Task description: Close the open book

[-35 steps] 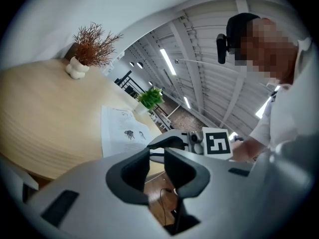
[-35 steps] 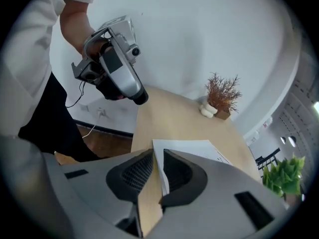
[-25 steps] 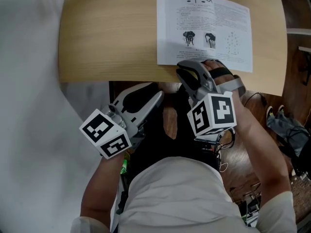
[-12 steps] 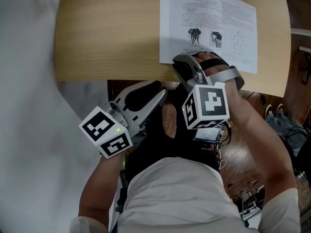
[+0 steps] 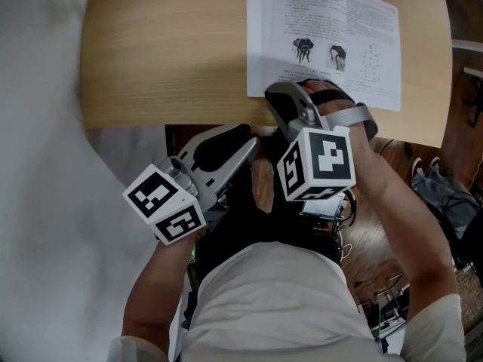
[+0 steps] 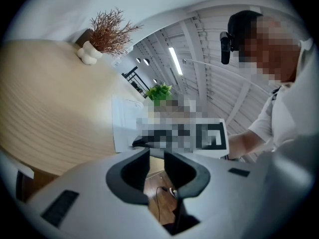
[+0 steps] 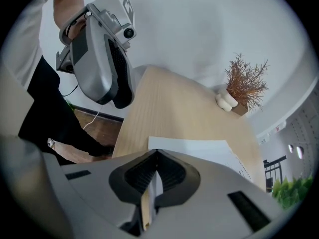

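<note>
Counted: one open book point(image 5: 324, 36) of white printed paper with small black drawings; one round counter point(image 5: 166, 51) of pale wood; two grey-and-black claws, each with one cube of black-and-white square markers; one bunch of dried reddish-brown twigs in a lumpy white vase point(image 6: 107, 31); one green leafy plant point(image 6: 159, 91) far behind.

Open book flat on the right part of the counter, spread over two pages, its near edge close to the counter's rim on the person's side. Twig vase at the far side of the counter, well apart from the book.

Right claw point(image 5: 278, 96) down at that near edge, on the left page, tilted steeply downward. In the right gripper view, white sheet running away from the tips across the pale wood. Jaws just closed in and now together, clamped on the thin near edge of the page, with a sliver of white paper and the tan counter rim showing between the pads.

Left claw point(image 5: 250, 142) off the counter, below its rim and in front of the person's dark clothing, left of the right claw and clear of the book. Jaws apart by a narrow gap, gripping nothing, with only brown floor and a thin cable seen through it. In the left gripper view, book beyond the tips and a little to the left.
</note>
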A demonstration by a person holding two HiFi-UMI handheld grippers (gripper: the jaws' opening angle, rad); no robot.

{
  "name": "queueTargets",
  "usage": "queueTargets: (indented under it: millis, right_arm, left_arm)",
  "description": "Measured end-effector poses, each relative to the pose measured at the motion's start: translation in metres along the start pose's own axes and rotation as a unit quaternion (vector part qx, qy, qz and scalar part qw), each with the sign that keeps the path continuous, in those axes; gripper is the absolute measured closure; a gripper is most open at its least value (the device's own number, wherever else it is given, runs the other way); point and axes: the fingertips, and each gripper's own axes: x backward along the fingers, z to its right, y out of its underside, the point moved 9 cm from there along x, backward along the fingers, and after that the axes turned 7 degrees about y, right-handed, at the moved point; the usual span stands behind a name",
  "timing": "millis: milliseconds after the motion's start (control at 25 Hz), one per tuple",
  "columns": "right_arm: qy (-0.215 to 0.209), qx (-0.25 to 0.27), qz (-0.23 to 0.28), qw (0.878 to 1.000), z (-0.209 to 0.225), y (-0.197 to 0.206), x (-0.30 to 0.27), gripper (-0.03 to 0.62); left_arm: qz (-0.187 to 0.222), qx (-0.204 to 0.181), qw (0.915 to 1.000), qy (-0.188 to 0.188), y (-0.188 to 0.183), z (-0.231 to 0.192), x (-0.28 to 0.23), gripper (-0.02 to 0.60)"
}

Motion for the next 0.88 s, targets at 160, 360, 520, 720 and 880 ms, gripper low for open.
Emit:
queueTargets:
  millis: [160,360,520,720,880]
  right_arm:
    - [-0.002,-0.018,0.003,1.000,0.001,0.000,0.002,0.592]
    - [-0.001,-0.060,0.018,0.998,0.004,-0.003,0.009,0.592]
    - [0.015,-0.074,0.026,0.997,0.005,-0.004,0.013,0.592]
    - [0.027,-0.048,0.026,0.998,0.004,0.000,0.020,0.529]
    - [0.023,-0.030,0.012,0.999,0.000,0.003,0.015,0.526]
  left_arm:
    - [-0.002,0.004,1.0000,0.001,0.000,-0.001,0.001,0.517]
    - [-0.003,0.007,1.0000,0.003,-0.002,-0.002,0.001,0.517]
    - [-0.005,0.008,0.9999,0.005,-0.003,-0.002,0.001,0.517]
    - [-0.004,0.008,0.9999,0.006,-0.003,-0.003,0.001,0.517]
    - [-0.003,0.006,0.9999,0.008,-0.002,-0.003,0.000,0.517]
